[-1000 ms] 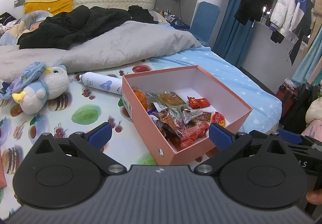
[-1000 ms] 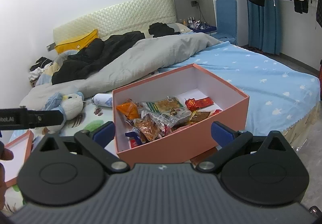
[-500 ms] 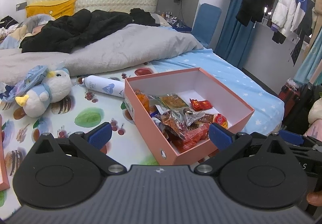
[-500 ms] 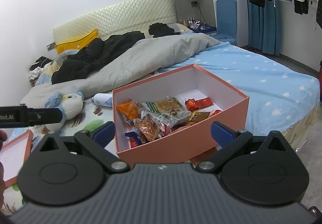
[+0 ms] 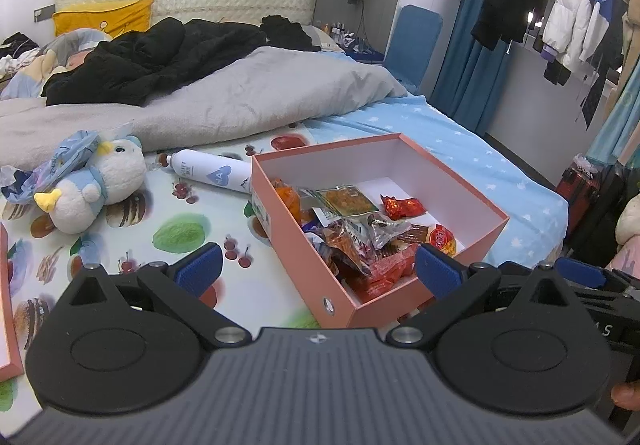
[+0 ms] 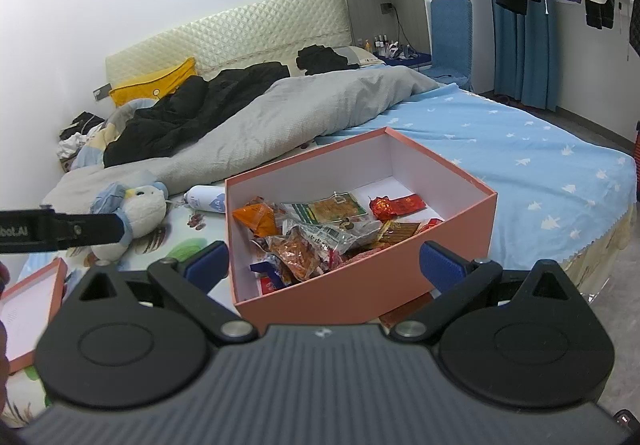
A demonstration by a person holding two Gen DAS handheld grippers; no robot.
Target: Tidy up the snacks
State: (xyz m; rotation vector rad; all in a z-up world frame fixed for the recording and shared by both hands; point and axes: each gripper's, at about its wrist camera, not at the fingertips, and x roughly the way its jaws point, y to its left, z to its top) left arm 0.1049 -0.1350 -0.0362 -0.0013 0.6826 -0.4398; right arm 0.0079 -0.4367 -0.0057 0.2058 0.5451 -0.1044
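Looking through the left wrist view, we see the left gripper (image 5: 318, 269) spread wide and holding nothing, its blue pads (image 5: 199, 268) on either side of the near corner of the box (image 5: 308, 261). The pink box sits open on the bed (image 5: 460, 137), on a fruit-print sheet (image 5: 180, 237), with snacks (image 5: 360, 241) piled in its near half and bare white floor toward the far wall. A white bottle (image 5: 212, 175) lies on its side, its end touching or just behind the box's far left corner. A plush bird (image 5: 100, 181) lies well left of the box. At the right edge we see part of the right gripper's arm and a fingertip (image 5: 624, 397); the pink lid (image 5: 10, 325) shows only as a sliver at the left edge.

Turning to the right wrist view, we see the right gripper (image 6: 324, 265) likewise spread and empty, with the box (image 6: 360, 297) straight ahead between its pads (image 6: 442, 265). Snacks (image 6: 312, 233) show more clearly from this side, including an orange pack by the left wall and red wrappers to the right. The lid (image 6: 36, 309) shows its white inside, lying left of the box and apart from it. The left gripper (image 6: 60, 231) crosses the left edge as a black bar before the bird (image 6: 140, 209). The bottle (image 6: 206, 199) is mostly hidden behind the box.
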